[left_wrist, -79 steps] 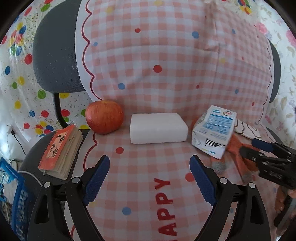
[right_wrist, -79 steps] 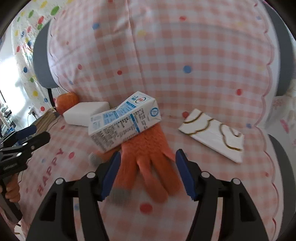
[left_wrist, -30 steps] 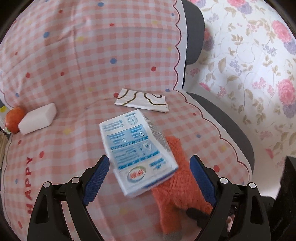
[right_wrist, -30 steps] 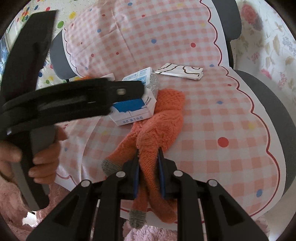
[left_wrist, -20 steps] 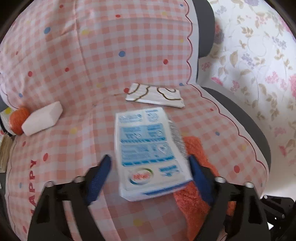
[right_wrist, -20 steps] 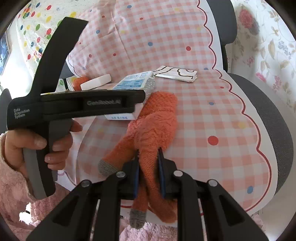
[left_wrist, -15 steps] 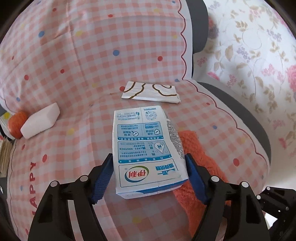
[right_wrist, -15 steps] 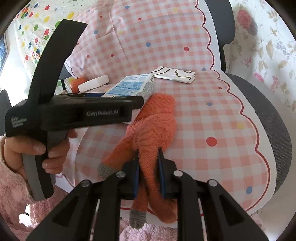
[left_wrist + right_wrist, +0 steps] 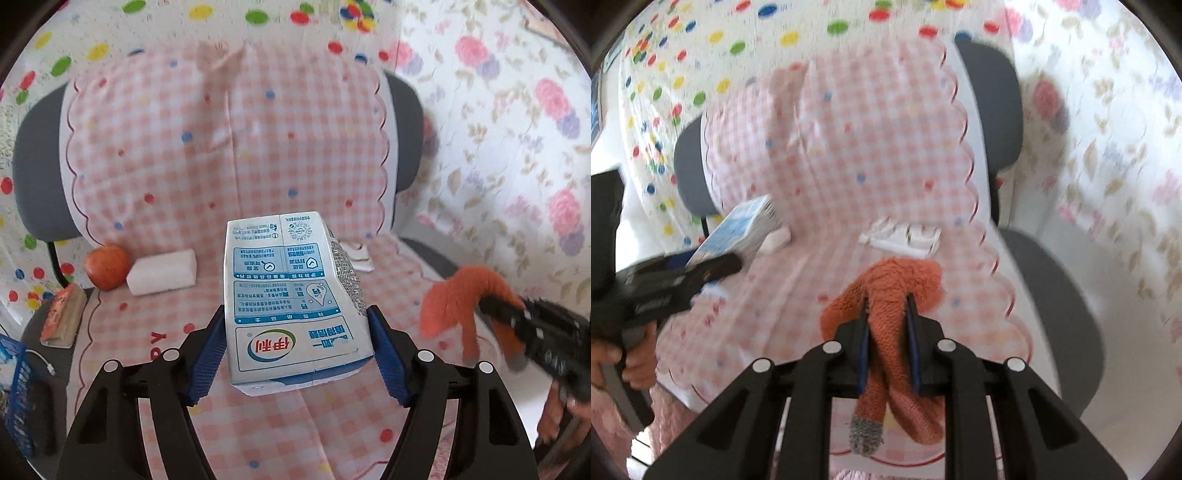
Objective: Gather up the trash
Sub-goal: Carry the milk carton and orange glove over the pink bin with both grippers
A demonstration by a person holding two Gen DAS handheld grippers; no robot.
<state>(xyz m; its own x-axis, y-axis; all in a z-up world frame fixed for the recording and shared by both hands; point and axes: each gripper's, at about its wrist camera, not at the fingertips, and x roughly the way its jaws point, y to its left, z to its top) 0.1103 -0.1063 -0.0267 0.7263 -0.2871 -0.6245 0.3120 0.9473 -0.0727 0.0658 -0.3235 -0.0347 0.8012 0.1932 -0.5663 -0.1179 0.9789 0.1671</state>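
1 milk carton (image 9: 295, 295), 1 orange glove (image 9: 897, 291), 1 apple (image 9: 108, 266), 1 white block (image 9: 162, 272), 1 notebook (image 9: 61, 317), 1 wrapper (image 9: 903, 236)

Apple (image 9: 107, 266) touching white foam block (image 9: 162, 272) on checkered chair cover (image 9: 229, 155); notebook (image 9: 62, 315) at seat edge, beside blue basket (image 9: 16, 398).

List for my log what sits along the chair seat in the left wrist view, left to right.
Notebook → apple → white block → milk carton held in the left hand-held gripper → orange glove held in the right hand-held gripper.
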